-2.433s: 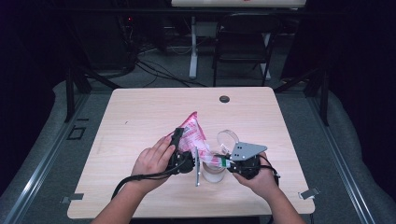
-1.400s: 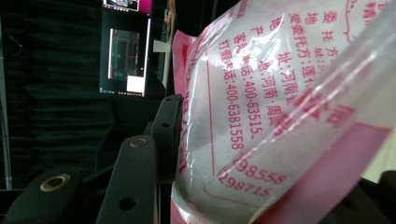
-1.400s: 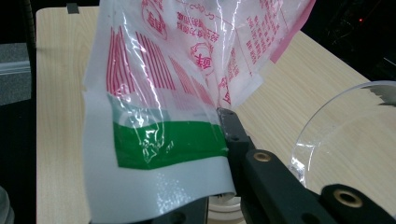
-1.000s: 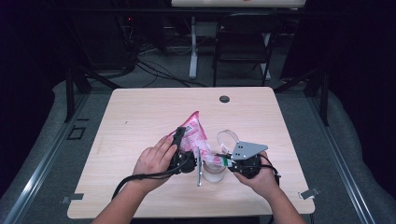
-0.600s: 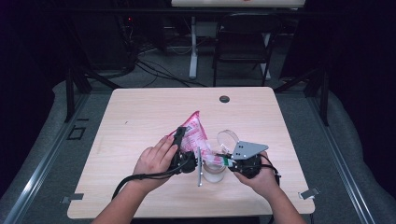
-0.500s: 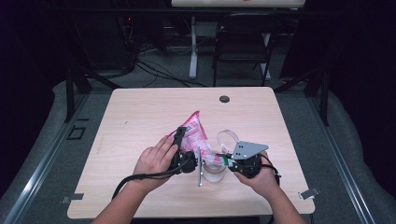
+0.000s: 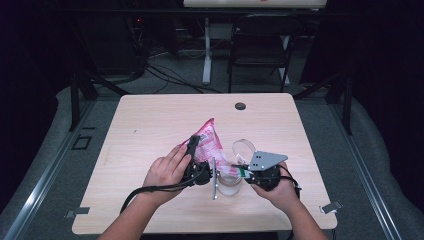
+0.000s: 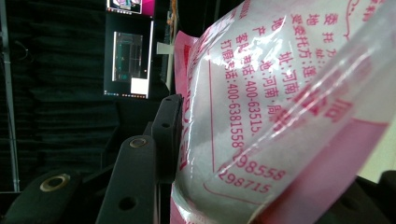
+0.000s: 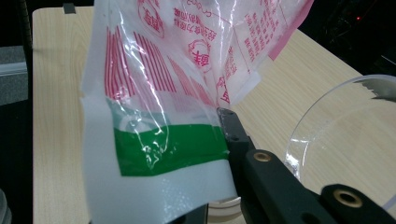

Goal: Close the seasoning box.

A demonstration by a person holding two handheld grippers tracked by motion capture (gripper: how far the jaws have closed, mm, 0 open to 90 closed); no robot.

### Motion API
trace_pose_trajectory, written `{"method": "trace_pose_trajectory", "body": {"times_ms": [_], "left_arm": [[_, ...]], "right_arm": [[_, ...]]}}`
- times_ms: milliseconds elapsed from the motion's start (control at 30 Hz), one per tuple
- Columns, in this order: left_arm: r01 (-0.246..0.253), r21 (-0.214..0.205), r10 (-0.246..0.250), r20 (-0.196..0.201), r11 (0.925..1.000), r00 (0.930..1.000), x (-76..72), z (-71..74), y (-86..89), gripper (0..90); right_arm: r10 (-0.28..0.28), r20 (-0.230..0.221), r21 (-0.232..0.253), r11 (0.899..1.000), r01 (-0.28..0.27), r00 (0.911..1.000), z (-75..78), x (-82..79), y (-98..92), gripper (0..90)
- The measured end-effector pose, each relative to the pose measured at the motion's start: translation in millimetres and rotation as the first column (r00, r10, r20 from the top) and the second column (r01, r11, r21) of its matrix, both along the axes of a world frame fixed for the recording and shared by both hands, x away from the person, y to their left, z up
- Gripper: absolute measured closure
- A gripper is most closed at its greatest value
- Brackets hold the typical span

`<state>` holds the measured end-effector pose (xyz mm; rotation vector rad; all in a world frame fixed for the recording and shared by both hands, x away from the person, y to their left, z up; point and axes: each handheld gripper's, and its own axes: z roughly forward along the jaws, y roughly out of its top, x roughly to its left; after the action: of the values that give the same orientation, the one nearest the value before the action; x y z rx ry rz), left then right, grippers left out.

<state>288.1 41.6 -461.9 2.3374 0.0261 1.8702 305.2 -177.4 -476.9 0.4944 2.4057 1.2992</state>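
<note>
At the near middle of the table [image 7: 150, 125], my left gripper [image 7: 192, 150] clamps one pink-and-white bag [image 7: 207, 142], printed in Chinese with "400-6381558" legible. To its right, my right gripper [image 7: 240, 172] is shut on the same bag's green-striped corner, above one clear jar [image 7: 230, 185]; one round clear lid [image 7: 243, 148] stands just beyond.

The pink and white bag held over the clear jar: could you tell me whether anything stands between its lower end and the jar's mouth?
Nothing visible does. The bag hangs tilted between the left gripper and the right gripper, both clamped on it, its lower end right above the open jar. The jar's lid lies apart, behind it.
</note>
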Motion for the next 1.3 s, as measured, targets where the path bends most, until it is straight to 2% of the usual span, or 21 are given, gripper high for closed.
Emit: {"method": "trace_pose_trajectory", "body": {"times_ms": [1300], "left_arm": [[0.007,0.006,-0.007,0.006,1.0,1.0,-0.2,2.1,-2.5,61.5]], "right_arm": [[-0.004,-0.002,-0.001,1.0,0.004,1.0,-0.1,0.5,-1.0,90.0]]}}
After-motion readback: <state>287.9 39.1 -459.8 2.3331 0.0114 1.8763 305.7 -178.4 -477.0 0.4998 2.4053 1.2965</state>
